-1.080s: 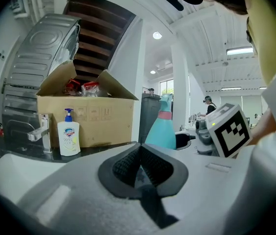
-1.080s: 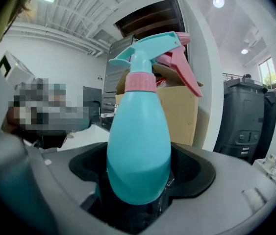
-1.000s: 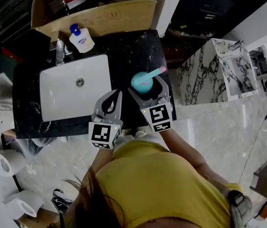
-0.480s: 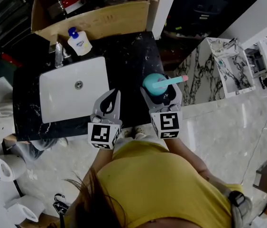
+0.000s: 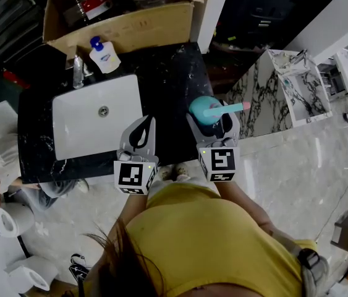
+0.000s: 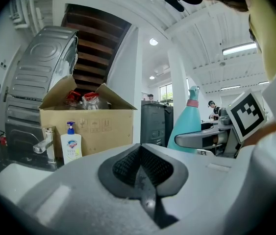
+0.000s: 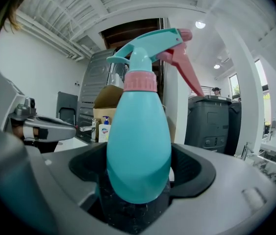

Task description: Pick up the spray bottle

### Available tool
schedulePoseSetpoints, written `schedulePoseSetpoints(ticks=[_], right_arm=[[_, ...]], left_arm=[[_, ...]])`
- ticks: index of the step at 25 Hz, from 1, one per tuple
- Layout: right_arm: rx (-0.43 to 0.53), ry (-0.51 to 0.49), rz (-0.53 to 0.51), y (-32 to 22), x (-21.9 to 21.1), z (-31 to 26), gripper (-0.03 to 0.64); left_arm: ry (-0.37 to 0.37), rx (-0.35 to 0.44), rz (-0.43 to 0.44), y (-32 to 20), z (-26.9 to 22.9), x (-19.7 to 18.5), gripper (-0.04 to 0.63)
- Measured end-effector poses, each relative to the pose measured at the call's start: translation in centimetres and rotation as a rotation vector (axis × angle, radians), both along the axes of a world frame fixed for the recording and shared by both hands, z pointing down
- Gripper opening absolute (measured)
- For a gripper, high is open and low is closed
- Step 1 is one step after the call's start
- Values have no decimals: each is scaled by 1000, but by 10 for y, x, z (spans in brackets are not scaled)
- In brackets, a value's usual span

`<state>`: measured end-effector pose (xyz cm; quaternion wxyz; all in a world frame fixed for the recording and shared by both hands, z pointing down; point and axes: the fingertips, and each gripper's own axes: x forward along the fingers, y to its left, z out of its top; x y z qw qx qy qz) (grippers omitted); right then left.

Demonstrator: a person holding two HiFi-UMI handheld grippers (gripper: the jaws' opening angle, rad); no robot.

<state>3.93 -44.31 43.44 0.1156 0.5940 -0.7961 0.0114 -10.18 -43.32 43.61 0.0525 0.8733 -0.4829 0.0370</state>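
Where the right gripper [image 5: 212,125] clasps the spray bottle [image 5: 202,108], fingers [image 5: 230,127] hide its sides.

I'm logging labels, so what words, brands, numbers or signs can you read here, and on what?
No text is legible.
Soap bottle: label print too blurred to read.
Box: small printed symbols, too small to read.
Cubes: square marker patterns, no words.
Spray bottle: no print shows.

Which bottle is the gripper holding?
The teal spray bottle with the pink trigger, clamped in the right gripper's jaws. The white soap bottle stands beside the sink, untouched.
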Motion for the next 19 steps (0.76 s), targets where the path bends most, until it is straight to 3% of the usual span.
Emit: schedulePoseSetpoints(ticks=[19], right_arm=[[-31, -11, -1, -1, 1, 8, 383]], left_arm=[[-3, -9, -4, 0, 2, -1, 6]])
